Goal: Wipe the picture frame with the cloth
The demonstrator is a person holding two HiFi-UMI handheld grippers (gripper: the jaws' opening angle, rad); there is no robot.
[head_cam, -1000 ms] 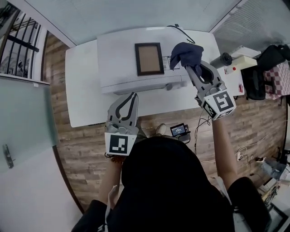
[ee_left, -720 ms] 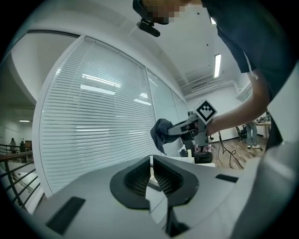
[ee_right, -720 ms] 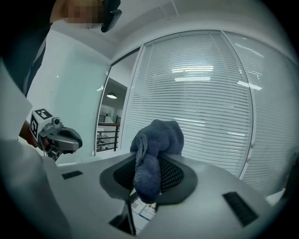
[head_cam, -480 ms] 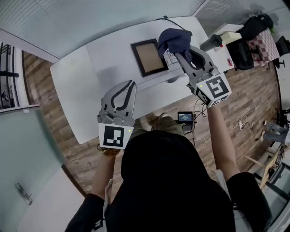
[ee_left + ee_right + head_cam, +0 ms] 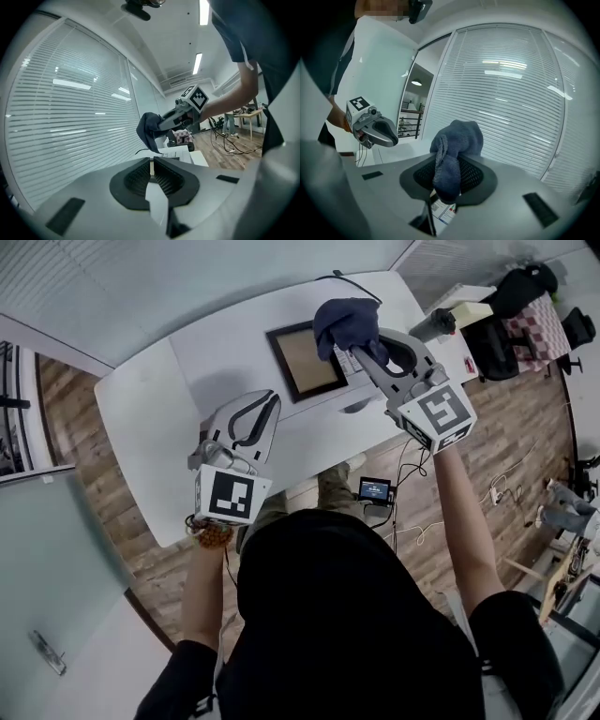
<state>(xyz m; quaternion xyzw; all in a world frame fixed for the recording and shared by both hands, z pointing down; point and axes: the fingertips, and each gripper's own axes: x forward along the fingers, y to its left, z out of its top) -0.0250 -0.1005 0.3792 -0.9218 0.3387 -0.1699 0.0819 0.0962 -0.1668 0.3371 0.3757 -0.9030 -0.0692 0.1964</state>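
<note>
A dark-framed picture frame [image 5: 306, 360] with a tan panel lies flat on a raised white slab [image 5: 234, 343] on the table. My right gripper [image 5: 366, 348] is shut on a dark blue cloth [image 5: 347, 322] that hangs bunched above the frame's right edge. The cloth [image 5: 454, 150] bulges out over the jaws in the right gripper view. My left gripper [image 5: 266, 401] is shut with nothing in it, hovering over the slab's near edge, left of the frame. The right gripper [image 5: 161, 124] and cloth [image 5: 149, 130] also show in the left gripper view.
A white table [image 5: 141, 437] carries the slab; a printed card [image 5: 349, 360] lies beside the frame. A cable [image 5: 352, 282] runs off the far edge. A small screen device [image 5: 375, 489] sits on the wood floor below. Slatted blinds [image 5: 70, 117] line the wall.
Both grippers have moved toward the frame. The cloth now hangs nearer the frame's right edge, and the left gripper has come forward over the slab's near edge.
</note>
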